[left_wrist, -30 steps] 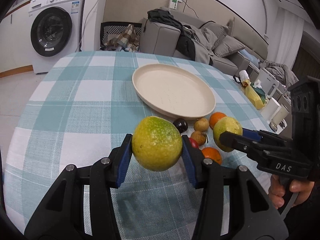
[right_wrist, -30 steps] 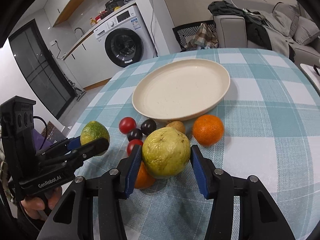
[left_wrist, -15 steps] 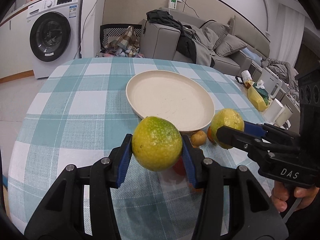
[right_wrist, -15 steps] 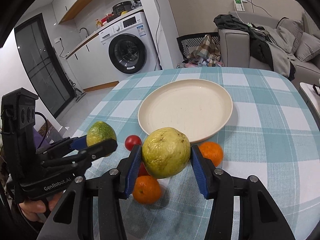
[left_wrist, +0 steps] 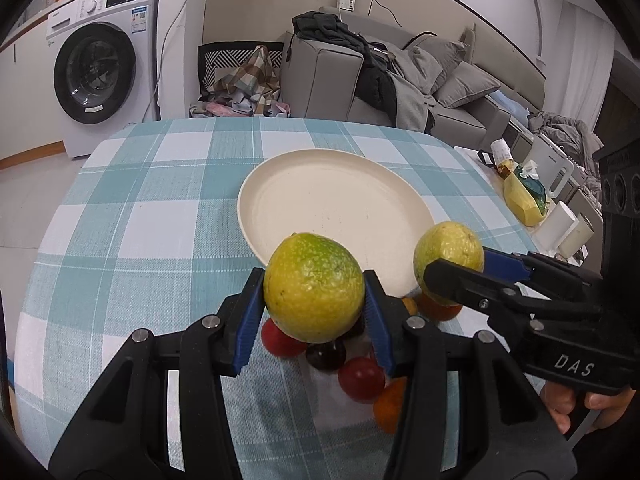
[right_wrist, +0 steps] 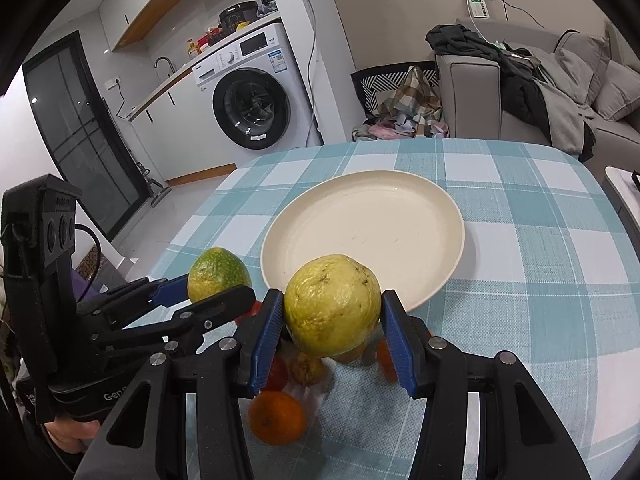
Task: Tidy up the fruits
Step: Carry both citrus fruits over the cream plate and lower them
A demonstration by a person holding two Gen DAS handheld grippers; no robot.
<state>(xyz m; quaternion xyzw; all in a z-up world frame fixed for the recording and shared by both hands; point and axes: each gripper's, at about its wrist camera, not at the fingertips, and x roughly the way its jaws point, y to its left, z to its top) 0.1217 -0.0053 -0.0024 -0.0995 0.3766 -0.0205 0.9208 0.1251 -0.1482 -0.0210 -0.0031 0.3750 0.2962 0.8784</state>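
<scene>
My left gripper (left_wrist: 314,312) is shut on a green-yellow speckled fruit (left_wrist: 314,286), held above the table just short of the near rim of the cream plate (left_wrist: 336,196). My right gripper (right_wrist: 332,328) is shut on a pale yellow guava (right_wrist: 332,304), also near the plate (right_wrist: 372,228). Each gripper shows in the other's view: the right gripper (left_wrist: 448,268) at the right with the guava (left_wrist: 446,254), the left gripper (right_wrist: 218,292) at the left with the green fruit (right_wrist: 218,276). Below them lie red tomatoes (left_wrist: 360,376), a dark fruit (left_wrist: 325,354) and oranges (right_wrist: 276,416), partly hidden.
The round table has a teal and white checked cloth (left_wrist: 132,232). A washing machine (right_wrist: 256,92) and a grey sofa with clothes (left_wrist: 360,76) stand beyond it. Small containers and a yellow packet (left_wrist: 520,200) sit on a side table at the right.
Both grippers have risen and moved forward toward the plate with their fruits still held. The loose fruits on the cloth now sit under the fingers.
</scene>
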